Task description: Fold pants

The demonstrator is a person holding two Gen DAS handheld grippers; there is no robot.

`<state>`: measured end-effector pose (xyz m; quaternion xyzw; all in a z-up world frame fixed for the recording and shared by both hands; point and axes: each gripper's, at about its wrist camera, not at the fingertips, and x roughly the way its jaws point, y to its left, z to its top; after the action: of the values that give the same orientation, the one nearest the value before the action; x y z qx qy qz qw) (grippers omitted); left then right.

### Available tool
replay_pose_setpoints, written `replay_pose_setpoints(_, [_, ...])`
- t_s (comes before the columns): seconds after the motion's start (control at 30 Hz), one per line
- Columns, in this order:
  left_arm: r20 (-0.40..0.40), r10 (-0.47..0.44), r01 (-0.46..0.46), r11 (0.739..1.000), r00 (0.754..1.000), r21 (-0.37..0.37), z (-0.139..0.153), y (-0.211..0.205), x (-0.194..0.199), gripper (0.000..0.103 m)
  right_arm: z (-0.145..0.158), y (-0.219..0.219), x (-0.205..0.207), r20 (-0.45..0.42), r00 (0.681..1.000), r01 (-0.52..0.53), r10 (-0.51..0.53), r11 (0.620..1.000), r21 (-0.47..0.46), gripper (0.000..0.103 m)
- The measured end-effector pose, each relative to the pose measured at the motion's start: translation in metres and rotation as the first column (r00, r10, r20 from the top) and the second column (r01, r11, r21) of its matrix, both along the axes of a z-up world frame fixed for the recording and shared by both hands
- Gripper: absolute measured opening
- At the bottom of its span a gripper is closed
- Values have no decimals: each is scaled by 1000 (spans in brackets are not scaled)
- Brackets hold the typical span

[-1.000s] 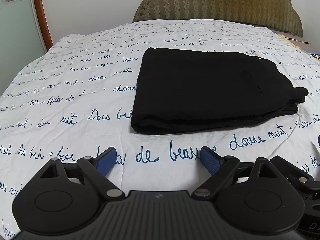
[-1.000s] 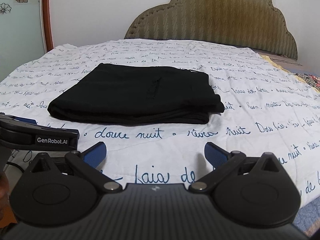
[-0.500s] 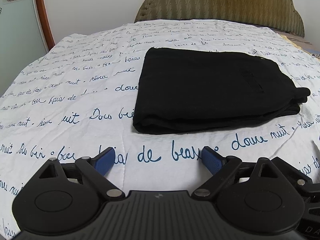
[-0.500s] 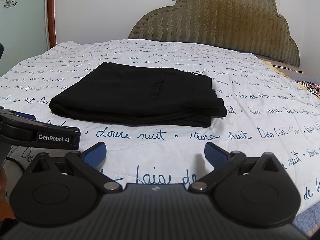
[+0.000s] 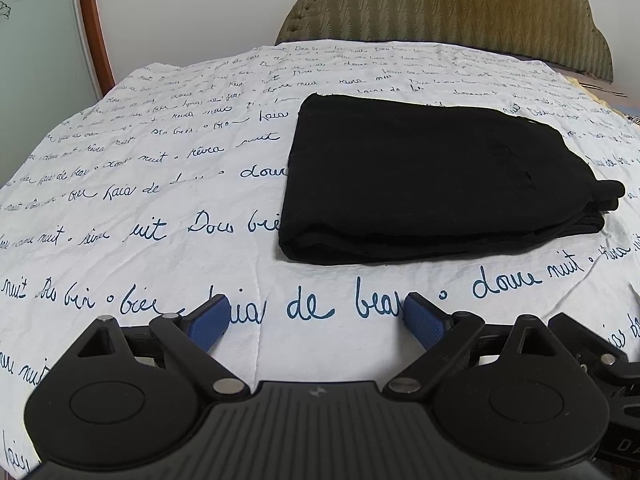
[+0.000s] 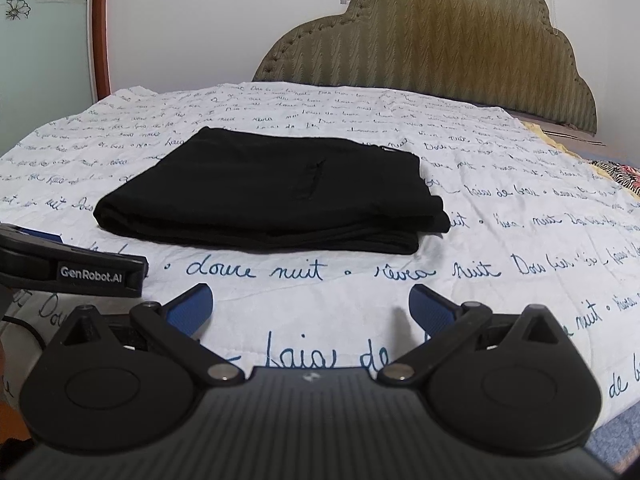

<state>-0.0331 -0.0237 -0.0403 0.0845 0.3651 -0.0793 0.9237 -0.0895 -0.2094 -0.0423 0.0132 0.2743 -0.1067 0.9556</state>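
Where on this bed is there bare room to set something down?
Free sheet lies left of the folded black pants, between the pants and headboard, and right of them. Crowded: the near strip by the open left gripper and right gripper.

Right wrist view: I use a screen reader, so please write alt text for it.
Black pants lie folded in a flat stack on a white bedspread printed with blue handwriting. The open right tool hangs near the bed's edge, short of the pants, touching nothing; a padded headboard stands behind.

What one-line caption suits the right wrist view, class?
Folded black pants rest on the script-printed bedspread; the open right hand-held gripper holds nothing.
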Motion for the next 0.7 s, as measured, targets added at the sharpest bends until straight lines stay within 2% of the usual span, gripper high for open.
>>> replay_pose_setpoints(0.33, [12, 1, -1, 1000, 1000, 17, -1, -2, -2, 95, -14, -1, 6, -46, 999, -6, 6, 1000, -1, 103])
replay_pose_setpoints(0.7, [19, 9, -9, 1000, 1000, 16, 1, 0, -2, 95, 0, -5, -2, 16, 1000, 14, -15, 1000, 11, 103])
